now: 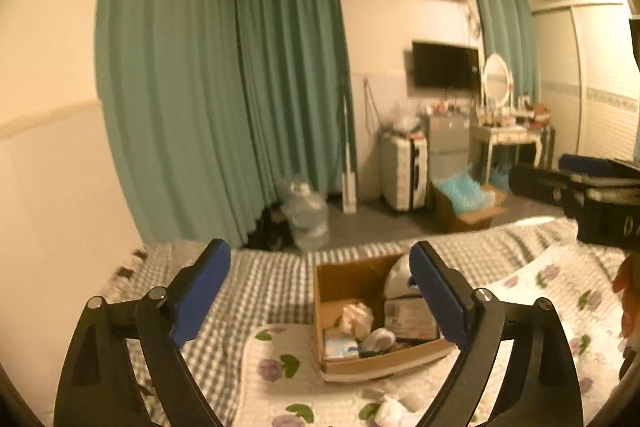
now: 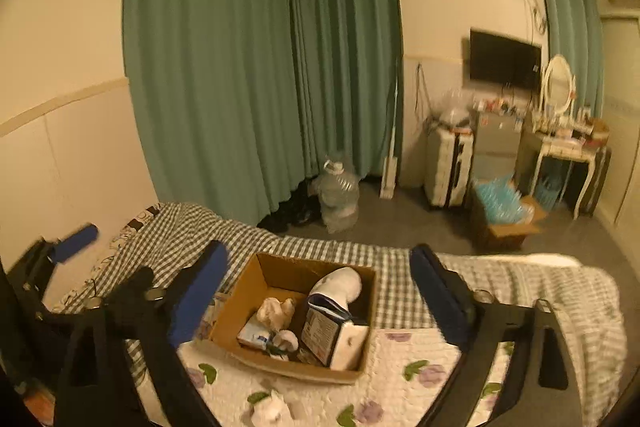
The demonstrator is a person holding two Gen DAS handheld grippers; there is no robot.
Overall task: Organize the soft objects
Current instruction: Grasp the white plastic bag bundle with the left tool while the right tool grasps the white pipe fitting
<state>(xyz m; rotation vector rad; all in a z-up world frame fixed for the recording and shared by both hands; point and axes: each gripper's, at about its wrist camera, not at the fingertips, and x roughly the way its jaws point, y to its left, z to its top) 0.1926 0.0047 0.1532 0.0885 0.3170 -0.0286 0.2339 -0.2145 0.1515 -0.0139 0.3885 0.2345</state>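
An open cardboard box sits on the bed, holding a cream plush toy, a white pouch-like item, packets and other small soft things. A white soft object lies on the floral quilt in front of the box. My left gripper is open and empty, above the bed before the box. My right gripper is open and empty, also facing the box. Each gripper shows at the edge of the other's view.
The bed has a checked blanket and a floral quilt. Beyond it are teal curtains, a large water jug, a suitcase, a floor box of blue items and a dressing table.
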